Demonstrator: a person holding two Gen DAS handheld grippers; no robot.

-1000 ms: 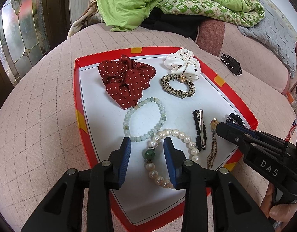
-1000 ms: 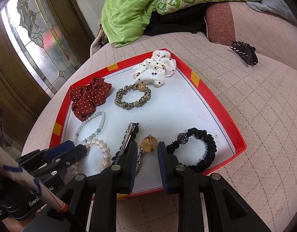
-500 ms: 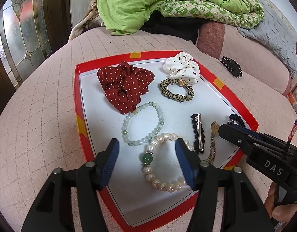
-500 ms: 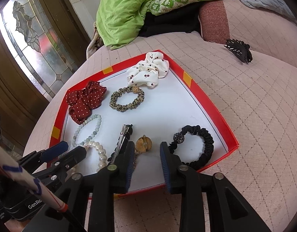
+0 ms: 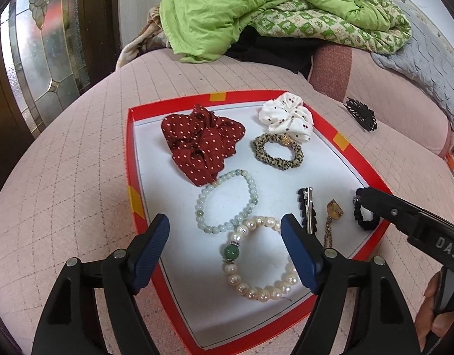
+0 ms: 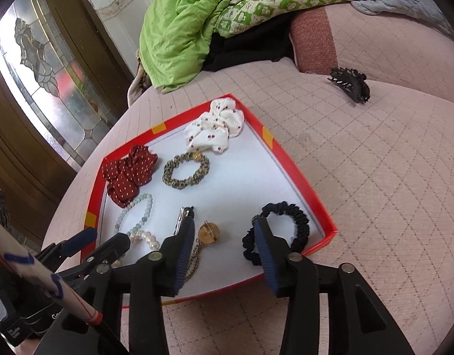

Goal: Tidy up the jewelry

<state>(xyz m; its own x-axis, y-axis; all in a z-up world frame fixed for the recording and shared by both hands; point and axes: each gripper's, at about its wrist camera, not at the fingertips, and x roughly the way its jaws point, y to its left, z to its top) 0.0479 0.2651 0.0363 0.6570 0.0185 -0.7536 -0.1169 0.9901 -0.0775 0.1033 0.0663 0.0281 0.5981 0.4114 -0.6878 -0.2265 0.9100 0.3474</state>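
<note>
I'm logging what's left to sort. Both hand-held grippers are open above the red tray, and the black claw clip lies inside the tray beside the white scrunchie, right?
Not quite. The black claw clip lies outside the red tray, on the pink quilted cover, as the right wrist view shows. Both hand-held grippers, left and right, are open.

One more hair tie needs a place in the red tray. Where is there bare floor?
Bare white floor lies between the leopard-print hair tie, the black scrunchie and the red tray's right wall. The near-left is crowded: pearl bracelet, pale green bead bracelet.
</note>
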